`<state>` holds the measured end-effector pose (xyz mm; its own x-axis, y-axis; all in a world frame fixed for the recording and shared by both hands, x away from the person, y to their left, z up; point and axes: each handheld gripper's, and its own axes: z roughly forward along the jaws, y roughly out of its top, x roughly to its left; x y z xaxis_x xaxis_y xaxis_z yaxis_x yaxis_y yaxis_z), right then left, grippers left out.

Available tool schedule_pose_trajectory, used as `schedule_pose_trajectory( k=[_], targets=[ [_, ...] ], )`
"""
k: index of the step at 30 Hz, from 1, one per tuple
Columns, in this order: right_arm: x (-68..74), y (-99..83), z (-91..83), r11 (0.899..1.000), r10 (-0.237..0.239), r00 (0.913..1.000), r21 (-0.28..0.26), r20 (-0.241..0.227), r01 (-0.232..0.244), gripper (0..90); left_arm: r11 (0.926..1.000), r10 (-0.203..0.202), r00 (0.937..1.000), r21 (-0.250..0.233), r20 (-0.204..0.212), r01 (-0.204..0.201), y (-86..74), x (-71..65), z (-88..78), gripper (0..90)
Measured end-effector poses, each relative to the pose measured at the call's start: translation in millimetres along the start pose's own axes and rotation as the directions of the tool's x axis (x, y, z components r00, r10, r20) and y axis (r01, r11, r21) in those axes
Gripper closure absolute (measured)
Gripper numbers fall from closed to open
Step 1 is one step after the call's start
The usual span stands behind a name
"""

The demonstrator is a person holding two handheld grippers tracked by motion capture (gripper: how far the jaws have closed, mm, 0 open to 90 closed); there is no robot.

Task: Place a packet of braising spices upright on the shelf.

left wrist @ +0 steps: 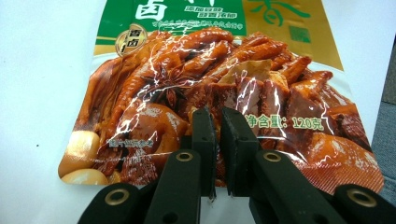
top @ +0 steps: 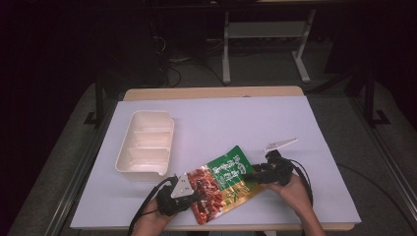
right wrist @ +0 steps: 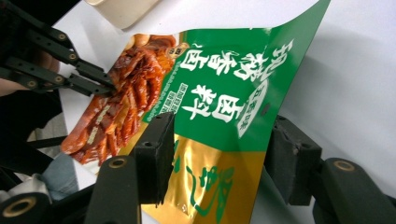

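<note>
Left gripper (left wrist: 217, 122) clamped on the pouch (top: 221, 183) bottom edge; right gripper (right wrist: 224, 154), still apart, straddles its top end.

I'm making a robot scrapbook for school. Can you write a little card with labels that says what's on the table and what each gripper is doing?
Table: white sheet over a wooden top
Main thing: snack packet, green, gold and red, lying near the front edge
Left gripper: shut on the packet's red bottom edge
Right gripper: jaws either side of the packet's gold edge, not pressing it
Also there: cream tray with compartments, behind and to the left, apart from the packet
</note>
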<state>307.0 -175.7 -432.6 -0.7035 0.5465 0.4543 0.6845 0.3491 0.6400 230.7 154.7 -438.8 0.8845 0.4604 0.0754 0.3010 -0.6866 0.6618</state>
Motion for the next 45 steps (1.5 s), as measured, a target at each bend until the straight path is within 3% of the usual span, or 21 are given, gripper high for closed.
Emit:
schedule_pose_trajectory(
  k=[8, 13, 18, 23, 26, 34, 38, 45],
  targets=[
    [-1.0, -23.5, -10.5, 0.999, 0.048, 0.9988, 0.002, 0.0, -0.048, 44.0, 1.0, -0.003, 1.0, -0.001, -0.002, 0.003, 0.3, -0.3, 0.6, 84.0],
    [-1.7, -38.1, -17.2, 0.999, 0.051, 0.9987, 0.012, -0.007, -0.051, 45.0, 1.0, -0.003, 1.0, 0.0, -0.005, 0.003, 0.4, -0.7, 0.6, 84.0],
    [8.7, -58.2, -26.4, 0.998, 0.063, 0.9969, 0.009, -0.047, -0.063, 47.9, 1.0, -0.003, 1.0, 0.002, -0.008, 0.003, 0.7, -0.9, 0.6, 84.0],
    [20.6, -58.4, -22.3, 0.998, 0.051, 0.9972, -0.018, -0.054, -0.052, 48.8, 1.0, -0.005, 0.9998, 0.001, -0.017, 0.005, 0.8, -2.7, 0.8, 84.0],
    [28.0, -56.4, -13.4, 0.998, 0.06, 0.9982, -0.009, -0.006, -0.06, 50.5, 1.0, -0.007, 0.9999, 0.005, -0.012, 0.007, 0.6, -2.7, 0.2, 84.0],
    [37.8, -50.5, 2.6, 0.993, 0.083, 0.9908, -0.09, 0.107, -0.073, 56.3, 0.9999, -0.01, 1.0, 0.006, 0.0, 0.01, -0.1, -4.5, -0.7, 83.7],
    [40.0, -47.4, 11.3, 0.989, 0.107, 0.9832, -0.116, 0.148, -0.09, 59.3, 1.0, -0.009, 0.9999, 0.003, 0.006, 0.009, -0.2, -5.4, -0.9, 83.2],
    [46.6, -45.6, 17.8, 0.992, 0.084, 0.9782, -0.112, 0.19, -0.063, 68.2, 0.9999, -0.014, 0.9999, -0.002, 0.006, 0.014, -0.8, -6.2, -0.8, 82.5]
  ],
)
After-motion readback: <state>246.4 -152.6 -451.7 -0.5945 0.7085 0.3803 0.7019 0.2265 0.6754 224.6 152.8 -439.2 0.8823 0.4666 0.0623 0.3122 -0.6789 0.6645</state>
